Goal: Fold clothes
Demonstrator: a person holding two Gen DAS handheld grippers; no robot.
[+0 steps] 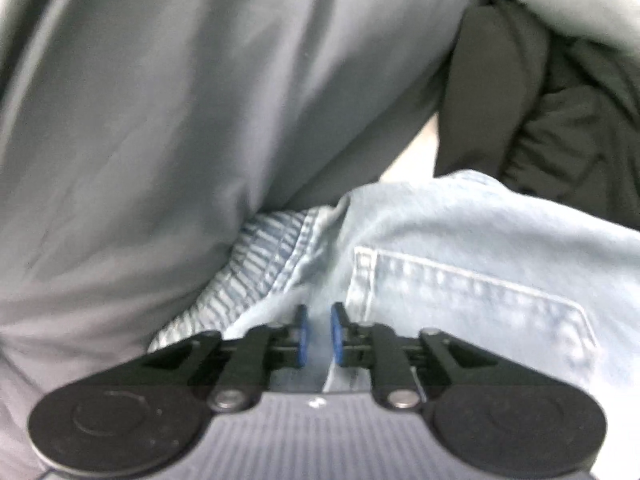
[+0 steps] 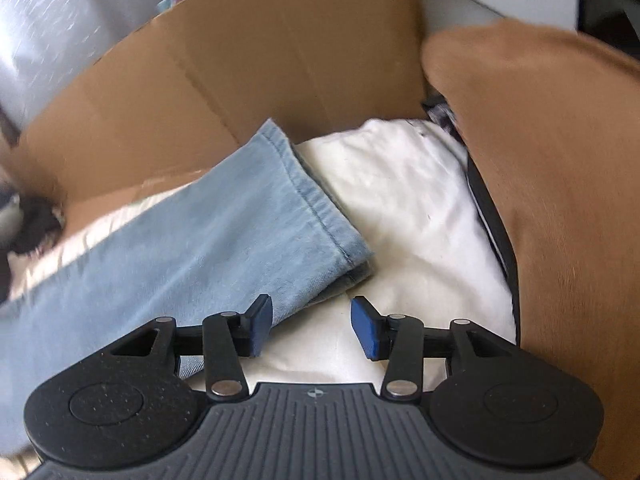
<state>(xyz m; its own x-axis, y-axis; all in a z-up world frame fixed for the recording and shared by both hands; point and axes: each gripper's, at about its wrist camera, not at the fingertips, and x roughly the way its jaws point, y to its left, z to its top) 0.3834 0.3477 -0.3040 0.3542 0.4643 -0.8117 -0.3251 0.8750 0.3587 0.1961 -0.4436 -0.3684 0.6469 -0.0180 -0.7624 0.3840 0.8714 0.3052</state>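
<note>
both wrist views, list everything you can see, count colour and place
jeans: one, light blue, pocket end in left view, leg hem in right view
grey fabric: one, upper left of left view
dark garment: one, black, upper right of left view
cardboard box: one, brown, behind the hem
white cloth: one, under the hem
tan fabric: one, right edge of right view
left hand-held gripper: pads slightly apart, denim between
right hand-held gripper: open, nothing between
</note>
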